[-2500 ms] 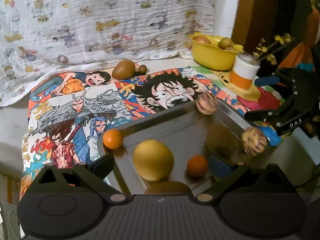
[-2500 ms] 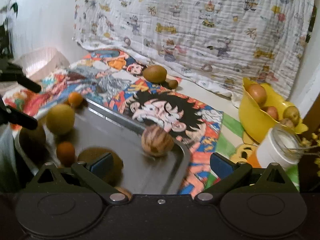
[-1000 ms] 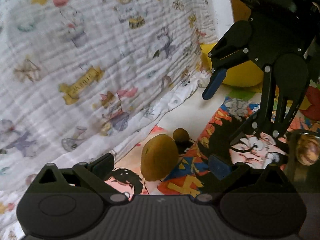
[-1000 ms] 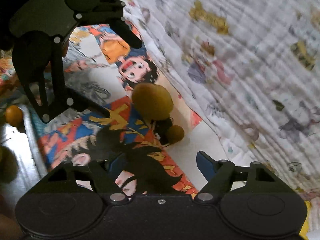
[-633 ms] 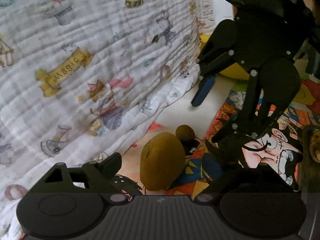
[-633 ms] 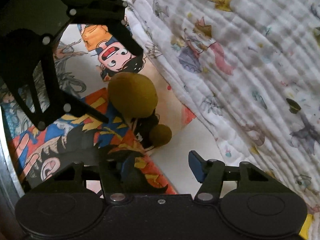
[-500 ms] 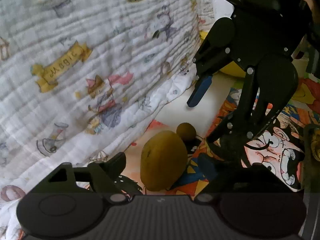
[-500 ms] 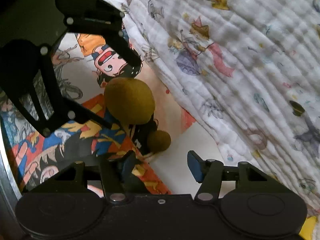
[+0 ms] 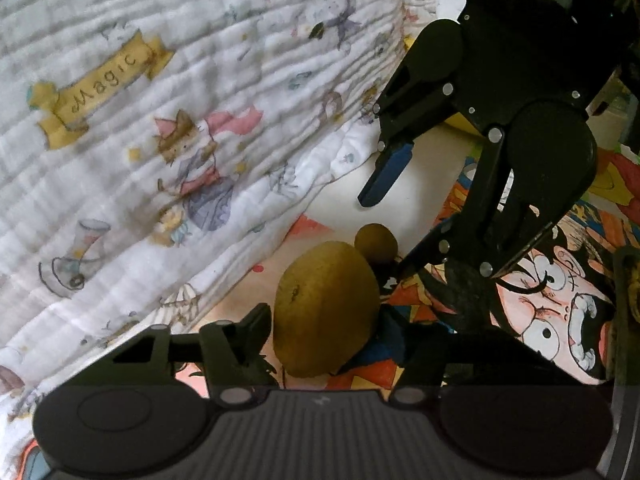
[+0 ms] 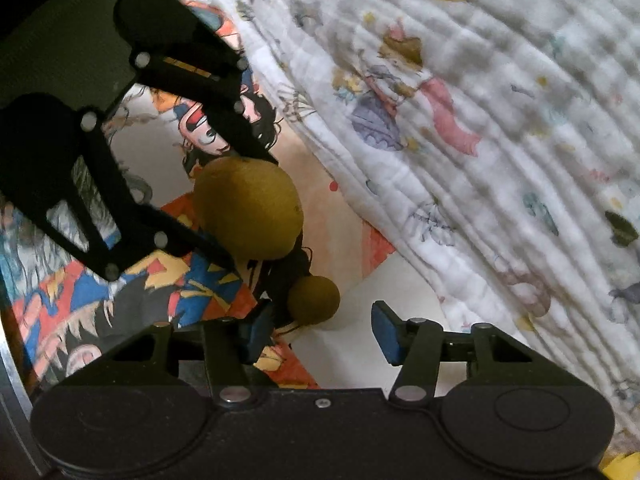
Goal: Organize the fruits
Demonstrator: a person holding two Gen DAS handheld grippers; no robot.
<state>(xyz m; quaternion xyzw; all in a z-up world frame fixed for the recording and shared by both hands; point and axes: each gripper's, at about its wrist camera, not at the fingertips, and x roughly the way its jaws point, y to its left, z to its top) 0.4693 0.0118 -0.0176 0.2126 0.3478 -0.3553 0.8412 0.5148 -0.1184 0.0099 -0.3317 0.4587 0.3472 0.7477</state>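
A large brown-green fruit [image 9: 326, 308] lies on the cartoon mat between the fingers of my left gripper [image 9: 326, 332], which are close around it but still open. A small round brown fruit [image 9: 376, 242] sits just behind it. In the right wrist view the small fruit [image 10: 314, 300] lies between the blue pads of my open right gripper [image 10: 320, 332], nearer the left pad, and the large fruit [image 10: 248, 210] is beyond it with the left gripper's fingers [image 10: 208, 246] on either side. The right gripper [image 9: 384, 224] also shows in the left wrist view.
A white printed cloth [image 9: 160, 120] hangs close behind the fruits. The cartoon mat [image 9: 560, 312] covers the table. A metal tray edge [image 9: 624, 320] is at the right. A yellow bowl [image 9: 464, 124] is partly hidden behind the right gripper.
Both grippers have moved from the tray to the back of the mat. The left gripper's fingers have narrowed around the large fruit and the right gripper has dropped around the small fruit.
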